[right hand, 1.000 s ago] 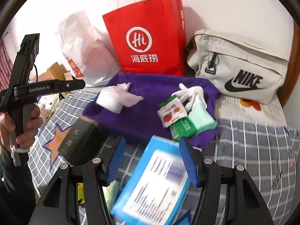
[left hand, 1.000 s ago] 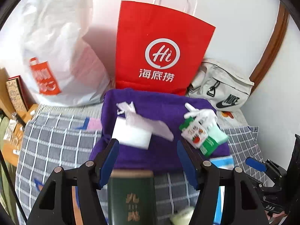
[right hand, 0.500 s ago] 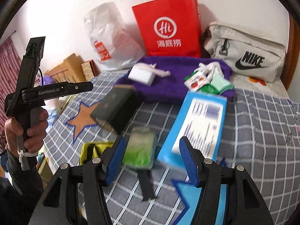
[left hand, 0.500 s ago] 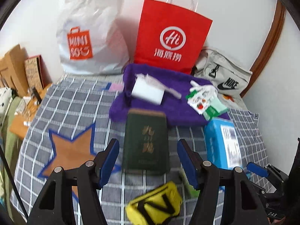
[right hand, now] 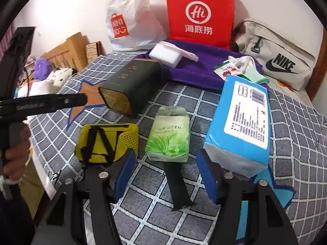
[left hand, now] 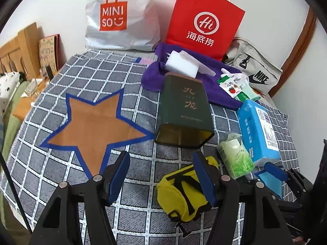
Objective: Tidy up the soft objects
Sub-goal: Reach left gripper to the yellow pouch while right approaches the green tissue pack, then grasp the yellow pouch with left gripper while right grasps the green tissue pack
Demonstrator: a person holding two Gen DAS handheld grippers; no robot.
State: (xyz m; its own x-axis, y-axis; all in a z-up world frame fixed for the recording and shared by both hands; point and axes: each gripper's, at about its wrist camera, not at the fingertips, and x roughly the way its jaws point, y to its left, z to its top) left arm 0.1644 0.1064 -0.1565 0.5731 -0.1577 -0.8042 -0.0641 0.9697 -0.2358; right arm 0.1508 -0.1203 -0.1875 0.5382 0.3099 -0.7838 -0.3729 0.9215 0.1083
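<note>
Both my grippers hold nothing: right gripper, jaws opening, has the green tissue pack lengthwise at twelve o'clock; left gripper gapes.

Both wrist cams sit behind their blue fingers, tilted steeply down and forward over the checked bedspread, close to it; left cam sits further left, the dark green box dead ahead, the right hand-held gripper poking in at its lower right edge; right cam sits further right, the green tissue pack ahead, the left hand-held gripper's body at its left edge; shared: yellow pouch, blue pack, purple towel, red bag, back wall.
</note>
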